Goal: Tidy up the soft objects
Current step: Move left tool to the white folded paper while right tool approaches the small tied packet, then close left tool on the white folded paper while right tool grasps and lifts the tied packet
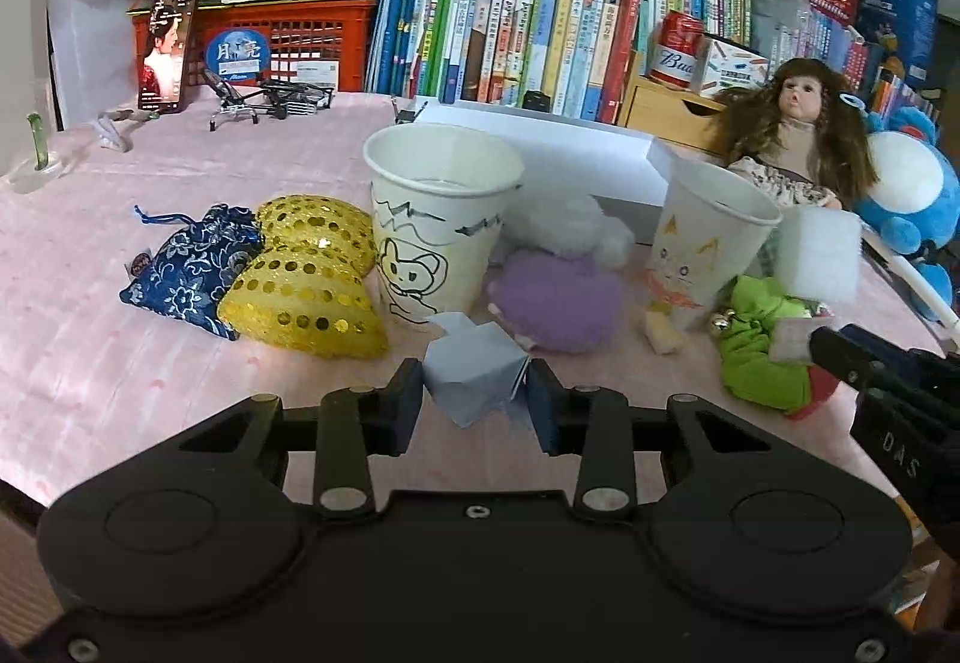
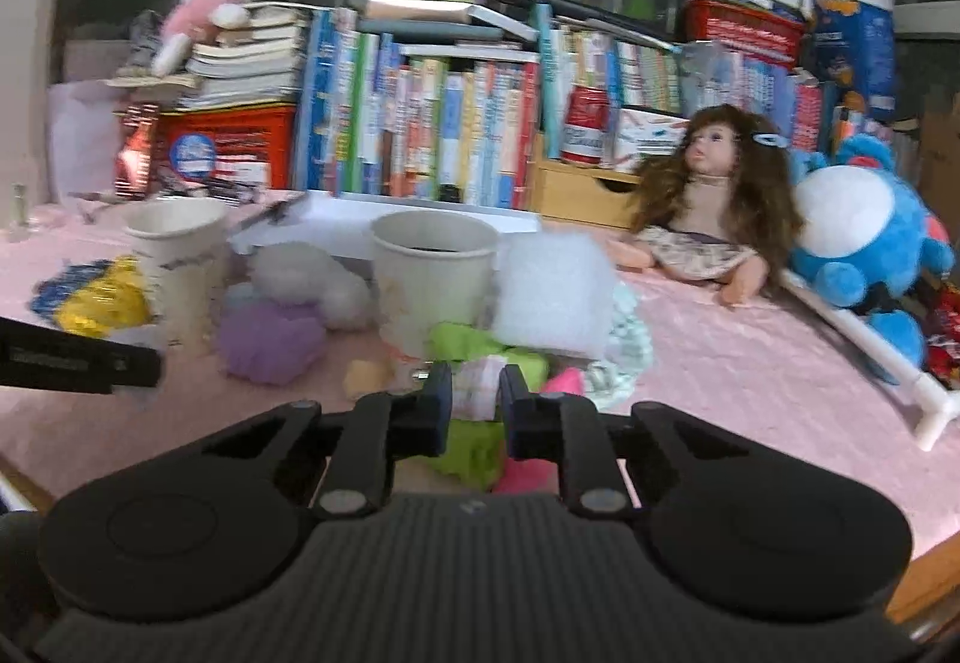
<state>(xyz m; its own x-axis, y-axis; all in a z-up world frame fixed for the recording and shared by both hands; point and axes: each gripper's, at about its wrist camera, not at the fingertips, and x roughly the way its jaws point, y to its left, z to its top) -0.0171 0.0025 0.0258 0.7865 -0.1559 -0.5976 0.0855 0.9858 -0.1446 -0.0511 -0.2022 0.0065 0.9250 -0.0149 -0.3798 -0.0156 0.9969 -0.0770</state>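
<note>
My left gripper [image 1: 475, 398] is shut on a pale grey-blue soft block [image 1: 471, 360], held just above the pink tablecloth in front of the paper cup with a drawn animal [image 1: 441, 219]. My right gripper [image 2: 475, 396] is shut on a small pale pink-white piece [image 2: 478, 384], over a green cloth scrunchie [image 2: 468, 345]. A second paper cup [image 2: 435, 273] stands just behind it. In the left wrist view the right gripper [image 1: 810, 345] comes in from the right edge. Between the cups lie a purple fluffy ball [image 1: 558, 297] and a white fluffy toy [image 1: 570, 225].
Gold sequin hearts [image 1: 306, 279] and a blue floral pouch [image 1: 192, 267] lie left of the cups. A white sponge block [image 1: 819, 255], a small yellow piece [image 1: 663, 336], a doll [image 1: 792, 135] and a blue plush [image 1: 912, 195] are on the right. Books line the back.
</note>
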